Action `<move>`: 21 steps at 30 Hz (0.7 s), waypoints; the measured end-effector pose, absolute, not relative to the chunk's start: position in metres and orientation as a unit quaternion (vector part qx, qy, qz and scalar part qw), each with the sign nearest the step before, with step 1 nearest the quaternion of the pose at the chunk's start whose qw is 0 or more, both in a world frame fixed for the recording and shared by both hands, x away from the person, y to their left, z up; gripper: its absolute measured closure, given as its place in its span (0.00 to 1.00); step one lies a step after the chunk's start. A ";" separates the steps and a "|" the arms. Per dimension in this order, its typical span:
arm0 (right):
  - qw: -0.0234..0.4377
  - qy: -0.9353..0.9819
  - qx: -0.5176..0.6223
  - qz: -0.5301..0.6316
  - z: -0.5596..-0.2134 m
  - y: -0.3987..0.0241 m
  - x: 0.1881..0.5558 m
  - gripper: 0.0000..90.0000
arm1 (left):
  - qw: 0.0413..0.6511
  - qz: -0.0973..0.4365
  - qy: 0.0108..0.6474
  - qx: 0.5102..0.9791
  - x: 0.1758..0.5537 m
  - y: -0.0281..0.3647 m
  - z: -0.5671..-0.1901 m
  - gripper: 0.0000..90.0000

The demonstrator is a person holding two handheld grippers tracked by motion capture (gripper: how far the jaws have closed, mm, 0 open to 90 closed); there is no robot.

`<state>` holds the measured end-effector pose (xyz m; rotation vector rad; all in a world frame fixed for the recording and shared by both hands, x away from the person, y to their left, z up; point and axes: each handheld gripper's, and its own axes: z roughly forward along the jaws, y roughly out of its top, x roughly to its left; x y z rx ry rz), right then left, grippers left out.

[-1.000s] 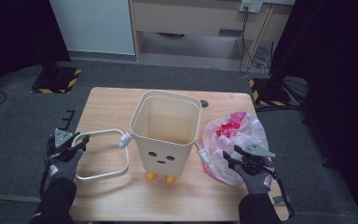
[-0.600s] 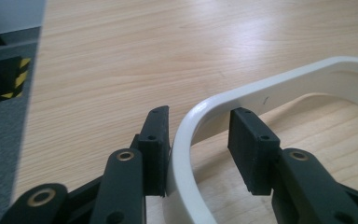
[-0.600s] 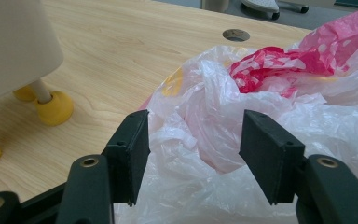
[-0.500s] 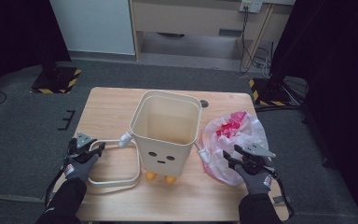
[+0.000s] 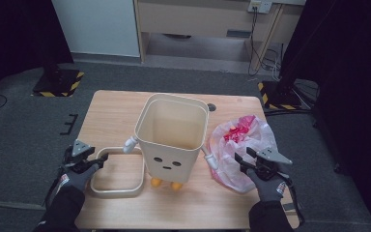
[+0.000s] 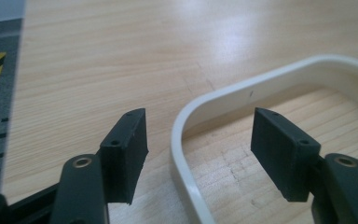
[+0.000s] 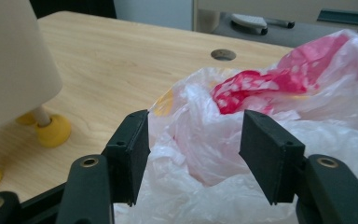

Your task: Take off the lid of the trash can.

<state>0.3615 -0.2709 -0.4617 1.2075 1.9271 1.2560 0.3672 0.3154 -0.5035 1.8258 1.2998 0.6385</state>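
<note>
A cream bin [image 5: 171, 135] with a drawn face and yellow feet stands mid-table. Its cream ring-shaped rim [image 5: 117, 192] lies flat on the wood to the bin's left. My left gripper [image 5: 94, 159] sits at the ring's near-left corner. In the left gripper view the ring's corner [image 6: 182, 140] passes between the jaws of my left gripper [image 6: 198, 135], which have just been opening; neither pad touches it. A white and pink plastic bag [image 5: 236, 140] lies right of the bin. My right gripper [image 5: 244, 162] is open at the bag's near edge, with crumpled plastic [image 7: 223, 140] between its jaws [image 7: 196, 140] but unpressed.
The wooden table [image 5: 116, 111] has a cable hole [image 5: 212, 107] behind the bin. The bin's yellow feet [image 7: 51, 130] are left of my right gripper. Grey floor surrounds the table, with striped stand bases [image 5: 58, 82] at the far left and right.
The ring, held tilted above the table a second ago, came down and now lies flat. The left jaws opened off it. The right gripper stayed still.
</note>
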 end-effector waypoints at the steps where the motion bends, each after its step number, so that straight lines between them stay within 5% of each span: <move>1: 0.272 0.711 0.449 0.468 -0.460 -0.272 0.361 0.47 | 0.408 0.252 0.522 0.705 0.363 0.319 -0.500 0.38; 13: 0.319 0.670 0.479 0.469 -0.449 -0.293 0.360 0.44 | 0.459 0.266 0.542 0.652 0.307 0.330 -0.476 0.31; 21: 0.322 0.678 0.484 0.450 -0.456 -0.286 0.379 0.39 | 0.452 0.263 0.517 0.678 0.308 0.316 -0.475 0.30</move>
